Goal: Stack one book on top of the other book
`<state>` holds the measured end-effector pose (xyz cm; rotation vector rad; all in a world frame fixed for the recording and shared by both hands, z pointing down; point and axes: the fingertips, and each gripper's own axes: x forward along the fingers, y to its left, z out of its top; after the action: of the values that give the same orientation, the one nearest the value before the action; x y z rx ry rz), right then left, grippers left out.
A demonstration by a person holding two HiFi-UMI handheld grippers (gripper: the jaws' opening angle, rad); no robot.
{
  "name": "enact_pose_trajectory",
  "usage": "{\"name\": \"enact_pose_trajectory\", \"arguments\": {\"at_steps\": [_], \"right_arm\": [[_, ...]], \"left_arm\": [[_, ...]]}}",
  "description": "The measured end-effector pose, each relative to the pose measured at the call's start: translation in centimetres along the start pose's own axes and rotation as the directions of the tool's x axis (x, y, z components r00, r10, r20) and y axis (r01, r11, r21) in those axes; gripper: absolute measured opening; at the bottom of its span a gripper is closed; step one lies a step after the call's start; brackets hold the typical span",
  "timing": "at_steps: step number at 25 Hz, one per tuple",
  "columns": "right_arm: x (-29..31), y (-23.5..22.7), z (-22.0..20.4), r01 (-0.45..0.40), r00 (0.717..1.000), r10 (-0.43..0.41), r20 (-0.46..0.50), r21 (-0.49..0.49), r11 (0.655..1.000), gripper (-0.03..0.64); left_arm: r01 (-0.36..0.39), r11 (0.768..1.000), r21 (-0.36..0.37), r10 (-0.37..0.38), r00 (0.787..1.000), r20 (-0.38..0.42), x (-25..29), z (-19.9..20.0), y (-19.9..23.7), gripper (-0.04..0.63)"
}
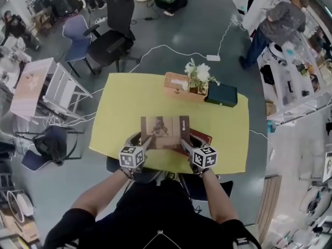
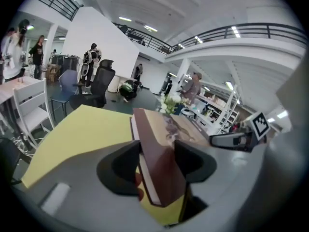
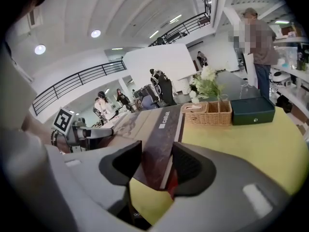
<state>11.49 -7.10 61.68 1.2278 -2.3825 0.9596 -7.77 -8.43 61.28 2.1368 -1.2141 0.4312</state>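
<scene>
while both grippers clamp it, the brown book (image 1: 165,132) hangs over the near edge of the yellow table (image 1: 124,102), the left gripper (image 2: 157,163) closed on its left edge and the right gripper (image 3: 157,166) on its right edge. a red book (image 1: 203,137) lies partly beneath its right side. a wicker basket (image 1: 179,84) and a dark green box (image 1: 221,94) stand at the far edge.

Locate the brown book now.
Head view, centre: the brown book, held by left gripper and right gripper at the near edge of the yellow table, overlapping the red book.
</scene>
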Motion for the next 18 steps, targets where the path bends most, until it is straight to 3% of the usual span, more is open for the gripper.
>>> {"name": "enact_pose_trajectory", "arguments": {"at_steps": [8, 18], "right_arm": [[5.4, 7.7, 0.9, -0.091, 0.994, 0.085, -0.068, -0.088, 0.992, 0.201], [10.1, 12.3, 1.4, -0.16, 0.981, 0.144, -0.128, -0.126, 0.979, 0.201]], "left_arm": [[-0.061, 0.998, -0.033, 0.062, 0.997, 0.047, -5.5, 0.3, 7.6, 0.247], [-0.118, 0.988, -0.095, 0.127, 0.988, 0.092, -8.9, 0.2, 12.9, 0.247]]}}
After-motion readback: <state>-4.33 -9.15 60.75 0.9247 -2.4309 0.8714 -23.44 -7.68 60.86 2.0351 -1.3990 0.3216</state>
